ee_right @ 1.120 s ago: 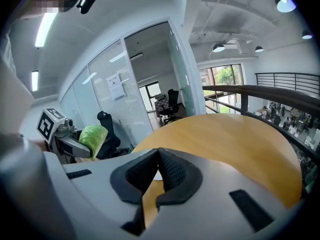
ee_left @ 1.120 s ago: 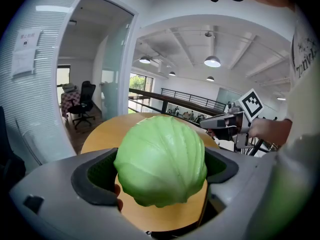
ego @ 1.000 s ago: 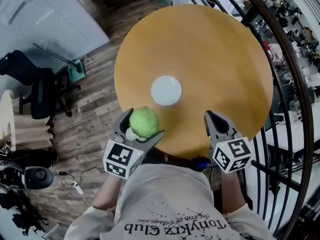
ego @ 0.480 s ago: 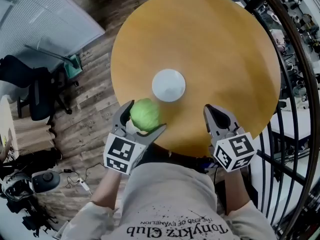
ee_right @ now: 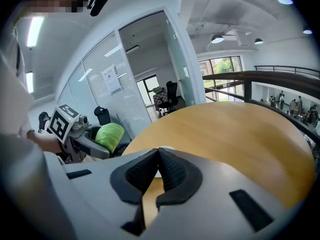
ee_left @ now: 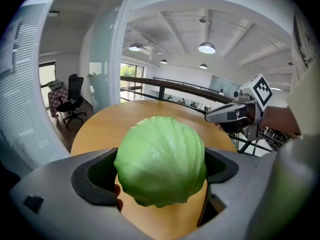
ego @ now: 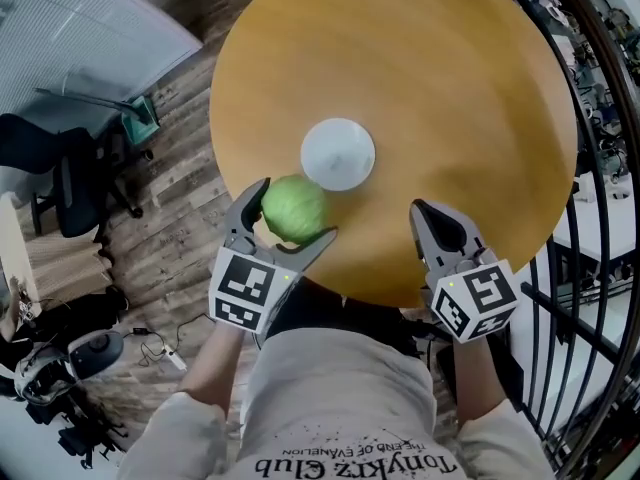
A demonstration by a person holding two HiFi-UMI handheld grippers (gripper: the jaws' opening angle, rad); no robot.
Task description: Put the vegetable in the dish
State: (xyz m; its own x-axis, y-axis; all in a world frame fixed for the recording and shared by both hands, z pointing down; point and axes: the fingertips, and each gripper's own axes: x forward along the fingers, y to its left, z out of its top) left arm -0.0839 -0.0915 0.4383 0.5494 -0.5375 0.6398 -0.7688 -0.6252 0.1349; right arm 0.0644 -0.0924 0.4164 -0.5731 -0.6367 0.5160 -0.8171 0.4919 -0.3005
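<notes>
left gripper [ego: 292, 218]: your jaws pinch the green cabbage [ego: 294, 208], carry step, seemingly just short of the white dish [ego: 338, 154]; next, lower over it. right gripper [ego: 436, 230]: pressed together, idle.

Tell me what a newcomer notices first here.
The round green cabbage clamped in the left hand-held gripper stands out, held over the near edge of the round yellow wooden table, just short of the small white round dish. The right hand-held gripper is shut and empty.
</notes>
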